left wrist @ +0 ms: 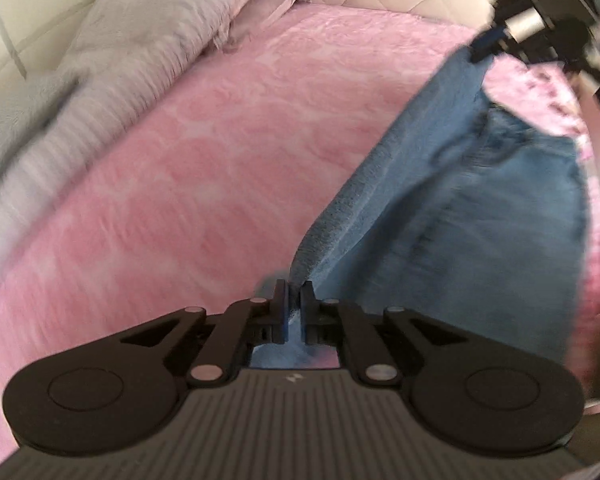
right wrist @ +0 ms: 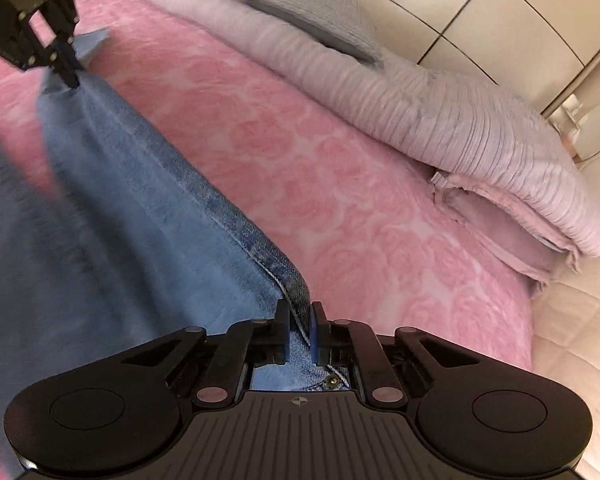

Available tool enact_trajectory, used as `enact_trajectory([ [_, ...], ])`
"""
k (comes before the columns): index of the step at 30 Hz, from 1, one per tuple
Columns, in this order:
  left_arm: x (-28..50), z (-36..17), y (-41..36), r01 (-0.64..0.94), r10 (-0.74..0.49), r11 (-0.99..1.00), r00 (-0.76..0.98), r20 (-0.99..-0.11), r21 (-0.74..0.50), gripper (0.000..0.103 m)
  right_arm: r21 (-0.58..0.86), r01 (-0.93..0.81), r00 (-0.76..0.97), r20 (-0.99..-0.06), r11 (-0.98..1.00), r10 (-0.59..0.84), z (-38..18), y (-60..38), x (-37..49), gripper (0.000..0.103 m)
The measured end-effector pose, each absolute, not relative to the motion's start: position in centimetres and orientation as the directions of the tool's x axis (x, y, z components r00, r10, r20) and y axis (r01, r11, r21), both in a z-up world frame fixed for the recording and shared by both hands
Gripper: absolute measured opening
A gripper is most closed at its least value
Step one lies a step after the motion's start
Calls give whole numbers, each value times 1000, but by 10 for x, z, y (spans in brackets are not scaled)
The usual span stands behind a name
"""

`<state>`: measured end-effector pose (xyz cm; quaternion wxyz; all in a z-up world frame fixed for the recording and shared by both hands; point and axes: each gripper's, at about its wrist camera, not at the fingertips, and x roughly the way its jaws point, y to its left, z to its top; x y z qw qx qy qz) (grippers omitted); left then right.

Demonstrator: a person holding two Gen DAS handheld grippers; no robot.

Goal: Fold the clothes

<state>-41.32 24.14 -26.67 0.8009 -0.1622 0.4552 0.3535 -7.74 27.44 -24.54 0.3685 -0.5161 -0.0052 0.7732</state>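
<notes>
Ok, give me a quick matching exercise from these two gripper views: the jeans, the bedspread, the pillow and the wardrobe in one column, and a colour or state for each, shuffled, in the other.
Things:
1. jeans
2. bedspread
3. pillow
4. wardrobe

Descriptions:
A. cream panels behind the bed
B. blue denim, pinched at two points by the left gripper and the right gripper
C. pink with a rose pattern
D. pale, ribbed, lying along the far edge of the bed

Pairs: 1-B, 2-C, 3-D, 4-A
</notes>
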Motion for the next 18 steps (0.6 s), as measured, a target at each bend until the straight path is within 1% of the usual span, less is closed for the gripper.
enact_trajectory([
  [4,-415,-287,181,-750,302,659,344,-889,-67,5,-339,-581,-131,-858,-740,496,-249,199,-77,8],
  [6,-414,-306,161,-768,243,628,351,-905,-129,6,-319,-585,-64,-898,-746,434,-268,170,-79,9],
  [8,-408,-322,147,-781,215,609,330,-919,-138,7,-301,-580,33,-937,-757,348,-295,148,-82,12],
  [10,-405,-325,137,-784,184,597,338,-923,-168,12,-296,-568,142,-954,-768,263,-323,131,-86,12],
  [12,-413,-323,132,-803,148,536,393,-908,-260,14,-295,-614,162,-955,-732,249,-328,125,-86,13],
  [13,-418,-322,130,-814,146,499,417,-897,-297,15,-294,-639,165,-955,-711,247,-329,123,-86,16],
  [14,-424,-320,128,-823,149,462,440,-886,-331,16,-275,-707,153,-959,-652,238,-327,125,-81,20],
  [16,-433,-322,131,-865,184,365,430,-884,-344,21,-211,-846,110,-968,-490,228,-320,134,-65,23],
  [18,-441,-325,136,-899,220,263,410,-885,-351,23,-89,-968,32,-972,-235,234,-313,147,-38,25],
])
